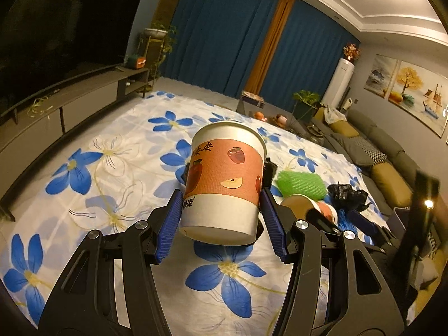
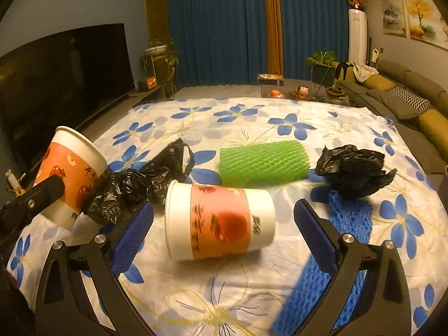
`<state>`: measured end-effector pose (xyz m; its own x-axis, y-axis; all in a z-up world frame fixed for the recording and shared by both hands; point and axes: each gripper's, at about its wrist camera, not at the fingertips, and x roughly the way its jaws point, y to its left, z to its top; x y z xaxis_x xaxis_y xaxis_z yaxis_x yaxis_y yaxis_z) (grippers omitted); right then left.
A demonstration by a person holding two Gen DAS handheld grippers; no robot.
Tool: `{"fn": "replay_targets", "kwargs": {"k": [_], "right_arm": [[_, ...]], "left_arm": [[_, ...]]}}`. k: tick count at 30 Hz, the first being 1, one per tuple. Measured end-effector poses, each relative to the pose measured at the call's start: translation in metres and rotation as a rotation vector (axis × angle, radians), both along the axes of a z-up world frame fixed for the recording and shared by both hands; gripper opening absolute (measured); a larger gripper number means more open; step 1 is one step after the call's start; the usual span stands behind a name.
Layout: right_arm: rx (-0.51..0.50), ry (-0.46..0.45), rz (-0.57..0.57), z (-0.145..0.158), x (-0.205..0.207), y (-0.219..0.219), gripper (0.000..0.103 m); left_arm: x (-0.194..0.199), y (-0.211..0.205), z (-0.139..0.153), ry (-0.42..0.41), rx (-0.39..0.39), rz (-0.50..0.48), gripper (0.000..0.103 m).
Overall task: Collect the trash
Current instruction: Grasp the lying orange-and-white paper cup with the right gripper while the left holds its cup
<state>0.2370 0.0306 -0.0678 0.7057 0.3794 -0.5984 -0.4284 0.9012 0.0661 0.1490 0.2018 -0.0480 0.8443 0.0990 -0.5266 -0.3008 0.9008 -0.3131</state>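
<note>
My left gripper [image 1: 222, 196] is shut on an upright paper cup [image 1: 224, 179] with an orange fruit-print sleeve, held clear of the flowered cloth [image 1: 112, 173]. From the right wrist, that cup [image 2: 72, 173] hangs at the far left. A second, matching cup [image 2: 218, 221] lies on its side on the cloth between the wide-apart blue pads of my right gripper [image 2: 224, 205], which is open and does not touch it. Behind it lie a green foam net [image 2: 263, 162], a black bag [image 2: 140, 184] to the left and another black bag [image 2: 352, 170] to the right. A blue foam net [image 2: 336, 252] lies under the right finger.
The flowered cloth [image 2: 252, 117] spreads far back toward blue curtains [image 2: 218, 28]. A large TV [image 1: 56, 36] on a low cabinet [image 1: 70, 103] runs along the left. A grey sofa [image 2: 406, 95] with cushions lines the right. Potted plants and small toys stand at the back.
</note>
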Motion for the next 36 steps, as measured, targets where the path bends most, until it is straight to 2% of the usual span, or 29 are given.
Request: {"fn": "replay_targets", "kwargs": {"k": [6,10,14,30,33,36], "right_arm": [[0.002,0.048,-0.019,-0.009,0.007,-0.004,0.096],[0.004,0.070,-0.020,-0.013,0.008,-0.006,0.090],[-0.004,0.091,-0.026,-0.017,0.006,-0.010,0.078],[-0.010,0.070,-0.039,-0.009,-0.012,-0.025,0.077],[-0.013,0.057,-0.043,-0.006,-0.016,-0.030,0.072],[-0.016,0.061,-0.045,-0.007,-0.020,-0.036,0.059]], "left_arm": [[0.001,-0.003,-0.001,-0.002,0.002,-0.011,0.055],[0.002,-0.003,-0.003,0.001,-0.008,-0.023,0.055],[0.003,-0.005,-0.004,0.002,-0.005,-0.029,0.055],[0.003,-0.009,-0.004,-0.011,-0.003,-0.051,0.055],[0.003,-0.011,-0.004,-0.015,0.002,-0.057,0.055],[0.004,-0.013,-0.004,-0.016,0.011,-0.064,0.055]]}}
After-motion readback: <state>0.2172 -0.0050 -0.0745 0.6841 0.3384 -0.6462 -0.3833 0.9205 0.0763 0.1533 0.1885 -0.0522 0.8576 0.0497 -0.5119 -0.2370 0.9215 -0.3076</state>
